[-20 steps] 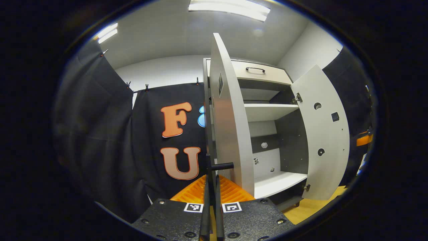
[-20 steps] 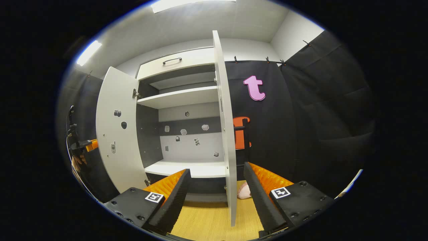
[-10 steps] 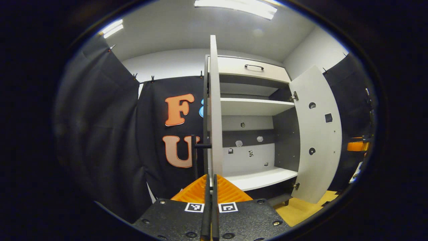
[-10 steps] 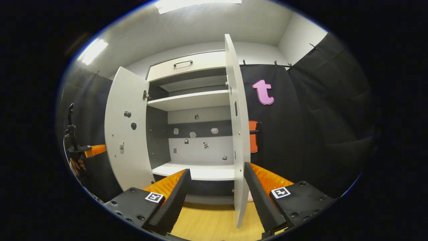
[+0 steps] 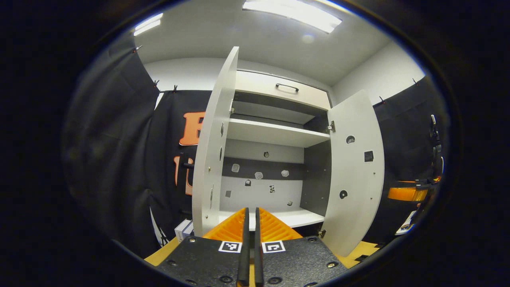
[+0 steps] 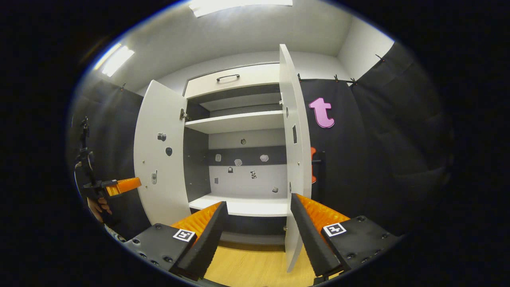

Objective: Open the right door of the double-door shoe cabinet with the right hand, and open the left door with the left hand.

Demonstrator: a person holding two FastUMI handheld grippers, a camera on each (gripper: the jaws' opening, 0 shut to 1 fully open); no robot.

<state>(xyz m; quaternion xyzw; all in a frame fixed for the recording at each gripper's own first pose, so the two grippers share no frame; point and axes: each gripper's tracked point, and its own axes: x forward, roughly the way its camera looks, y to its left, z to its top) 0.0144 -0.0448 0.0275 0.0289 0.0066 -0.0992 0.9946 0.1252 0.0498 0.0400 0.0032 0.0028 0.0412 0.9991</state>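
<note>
Both doors stand open: left door [image 5: 211, 143] left of centre, right door [image 6: 294, 151] centre-right. Left gripper [image 5: 250, 223] fingers nearly together, empty; right gripper [image 6: 258, 217] spread wide, empty.

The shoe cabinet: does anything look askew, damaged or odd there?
Nothing stands out. The shoe cabinet has both doors swung open, left door and right door, each hanging straight on its hinges; the shelves look level.

Ahead of my left gripper [image 5: 250, 239], the left door [image 5: 213, 143] hides its own handle [image 5: 186, 165] almost wholly. Beyond my right gripper [image 6: 257, 229], the right door [image 6: 295, 151] covers part of its handle [image 6: 318, 161]. The small stickers [image 5: 259, 175] on the cabinet's back panel are too tiny to identify.
</note>
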